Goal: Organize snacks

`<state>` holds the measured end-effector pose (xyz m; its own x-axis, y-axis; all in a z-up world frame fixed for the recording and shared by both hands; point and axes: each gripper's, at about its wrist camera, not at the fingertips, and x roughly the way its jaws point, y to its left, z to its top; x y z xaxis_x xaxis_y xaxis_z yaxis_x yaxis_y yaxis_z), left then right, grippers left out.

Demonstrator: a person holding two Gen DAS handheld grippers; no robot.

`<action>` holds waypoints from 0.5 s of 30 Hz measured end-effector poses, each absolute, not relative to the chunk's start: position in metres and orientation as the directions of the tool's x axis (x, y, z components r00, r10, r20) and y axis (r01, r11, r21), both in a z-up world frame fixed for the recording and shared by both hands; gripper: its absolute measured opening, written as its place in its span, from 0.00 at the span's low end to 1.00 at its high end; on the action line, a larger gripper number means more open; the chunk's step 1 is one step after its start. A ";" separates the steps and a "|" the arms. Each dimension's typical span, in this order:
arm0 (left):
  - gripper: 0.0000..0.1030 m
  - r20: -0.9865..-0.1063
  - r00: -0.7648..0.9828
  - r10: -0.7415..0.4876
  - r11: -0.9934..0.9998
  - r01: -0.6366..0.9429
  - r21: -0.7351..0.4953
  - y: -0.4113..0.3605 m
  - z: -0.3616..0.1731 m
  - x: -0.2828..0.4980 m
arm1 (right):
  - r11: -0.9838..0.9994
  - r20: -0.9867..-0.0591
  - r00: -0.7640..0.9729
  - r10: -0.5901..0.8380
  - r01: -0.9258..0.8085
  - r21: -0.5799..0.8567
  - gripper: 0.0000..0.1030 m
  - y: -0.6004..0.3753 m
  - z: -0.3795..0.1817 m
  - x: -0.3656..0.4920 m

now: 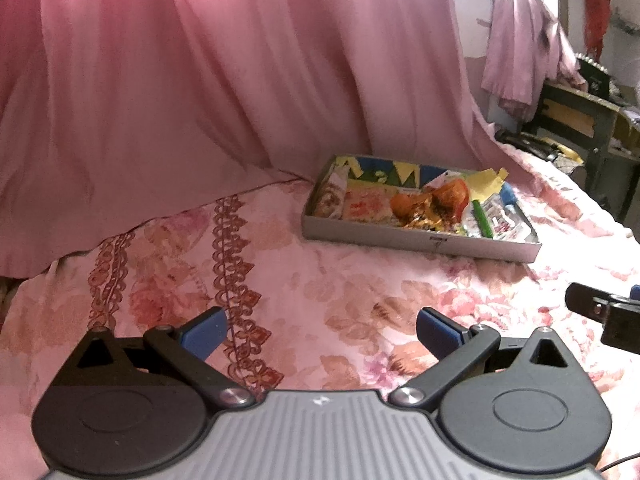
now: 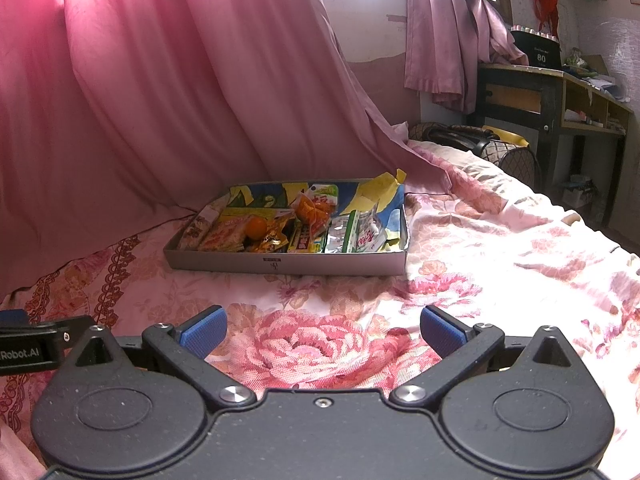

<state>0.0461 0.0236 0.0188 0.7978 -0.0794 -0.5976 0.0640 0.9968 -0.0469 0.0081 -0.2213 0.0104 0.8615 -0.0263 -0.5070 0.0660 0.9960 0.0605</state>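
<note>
I find both claws, left claw (image 1: pixel 322 330) and right claw (image 2: pixel 324 328), spread wide and empty over the bed (image 2: pixel 500 240), with the snack box (image 2: pixel 286 262) lying ahead, long axis crosswise, nearer the right claw.

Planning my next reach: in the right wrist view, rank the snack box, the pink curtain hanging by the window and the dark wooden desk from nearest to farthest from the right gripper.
From the open right gripper:
1. Snack box, ahead on the bed, slightly left.
2. Dark wooden desk, beyond the bed, far right.
3. Pink curtain, at the back wall by the window; close to the desk in depth, so this order is tentative.

Left claw (image 1: pixel 322 334), right claw (image 2: pixel 323 330) agape, empty
</note>
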 end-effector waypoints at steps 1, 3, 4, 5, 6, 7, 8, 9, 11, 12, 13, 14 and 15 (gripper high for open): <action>1.00 -0.602 0.795 -0.075 0.997 0.059 -0.047 0.024 0.018 0.046 | 0.996 -0.507 0.861 -0.026 0.066 0.060 0.99 -0.221 0.009 0.007; 1.00 -0.609 0.790 -0.077 0.997 0.053 -0.057 0.027 0.017 0.046 | 0.996 -0.508 0.861 -0.026 0.066 0.060 0.99 -0.221 0.008 0.007; 1.00 -0.610 0.789 -0.077 0.997 0.051 -0.060 0.027 0.017 0.046 | 0.996 -0.508 0.861 -0.026 0.066 0.060 0.99 -0.220 0.007 0.005; 1.00 -0.611 0.788 -0.077 0.997 0.049 -0.062 0.028 0.017 0.045 | 0.996 -0.509 0.860 -0.026 0.065 0.060 0.99 -0.220 0.007 0.006; 1.00 -0.612 0.787 -0.078 0.997 0.050 -0.063 0.028 0.018 0.048 | 0.996 -0.510 0.860 -0.025 0.065 0.060 0.99 -0.220 0.006 0.004; 1.00 -0.613 0.786 -0.080 0.997 0.052 -0.063 0.028 0.018 0.048 | 0.996 -0.511 0.859 -0.025 0.065 0.060 0.99 -0.220 0.006 0.005; 1.00 -0.613 0.786 -0.082 0.997 0.055 -0.062 0.029 0.018 0.048 | 0.996 -0.511 0.859 -0.025 0.065 0.060 0.99 -0.220 0.007 0.005; 1.00 -0.613 0.786 -0.082 0.997 0.057 -0.060 0.028 0.019 0.048 | 0.996 -0.512 0.859 -0.025 0.065 0.060 0.99 -0.220 0.008 0.005; 1.00 -0.613 0.786 -0.081 0.997 0.060 -0.055 0.027 0.019 0.047 | 0.996 -0.512 0.858 -0.025 0.064 0.060 0.99 -0.220 0.008 0.005; 1.00 -0.613 0.786 -0.080 0.997 0.060 -0.054 0.027 0.019 0.047 | 0.996 -0.512 0.858 -0.024 0.064 0.060 0.99 -0.220 0.008 0.005; 1.00 -0.614 0.786 -0.079 0.997 0.059 -0.054 0.027 0.019 0.047 | 0.996 -0.513 0.858 -0.024 0.064 0.060 0.99 -0.220 0.008 0.005; 1.00 -0.614 0.785 -0.078 0.997 0.057 -0.053 0.027 0.019 0.046 | 0.996 -0.513 0.858 -0.024 0.064 0.060 0.99 -0.220 0.008 0.005; 1.00 -0.616 0.784 -0.078 0.997 0.057 -0.053 0.027 0.019 0.047 | 0.996 -0.513 0.858 -0.024 0.064 0.060 0.99 -0.220 0.008 0.005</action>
